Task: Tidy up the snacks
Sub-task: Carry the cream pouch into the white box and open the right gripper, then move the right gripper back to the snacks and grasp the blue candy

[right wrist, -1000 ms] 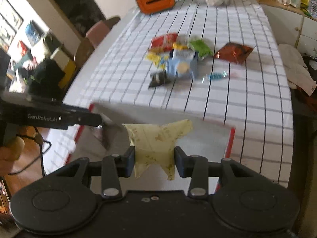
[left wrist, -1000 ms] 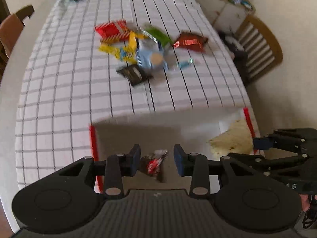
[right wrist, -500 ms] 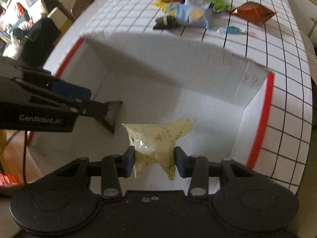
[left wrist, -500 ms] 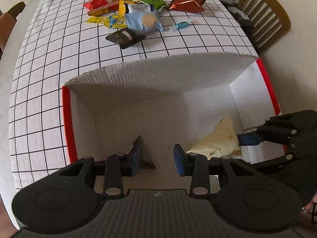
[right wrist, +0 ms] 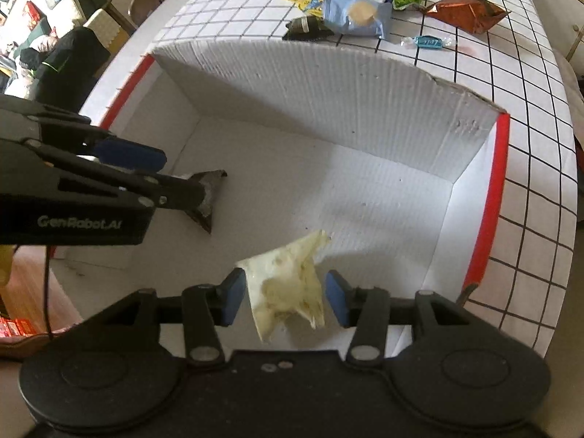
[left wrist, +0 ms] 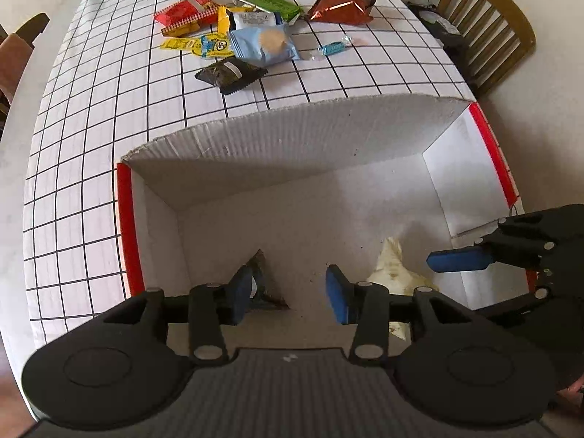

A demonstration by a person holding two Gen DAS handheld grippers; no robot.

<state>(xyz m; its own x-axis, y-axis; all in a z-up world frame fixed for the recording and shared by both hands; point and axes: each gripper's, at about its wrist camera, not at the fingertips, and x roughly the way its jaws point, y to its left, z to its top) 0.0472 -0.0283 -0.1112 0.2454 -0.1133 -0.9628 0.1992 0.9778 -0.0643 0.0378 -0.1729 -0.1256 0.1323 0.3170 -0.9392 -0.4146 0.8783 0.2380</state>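
Both grippers hang over the white corrugated cardboard box [right wrist: 328,84], jaws wide. The pale yellow crumpled packet [right wrist: 288,284] lies loose between the right gripper [right wrist: 284,297] fingers; the dark triangular packet [left wrist: 264,284] sits beside the left gripper [left wrist: 288,292], touching its left finger [left wrist: 241,292]. Remaining snacks lie beyond the far wall

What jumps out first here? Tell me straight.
The big white corrugated cardboard box with red side edges fills both views, and both tools reach into it. The right tool stands open around a pale yellow crumpled wrapper; the left tool is open beside a dark triangular snack packet. Beyond the box, bright snack packets litter the checked tablecloth.
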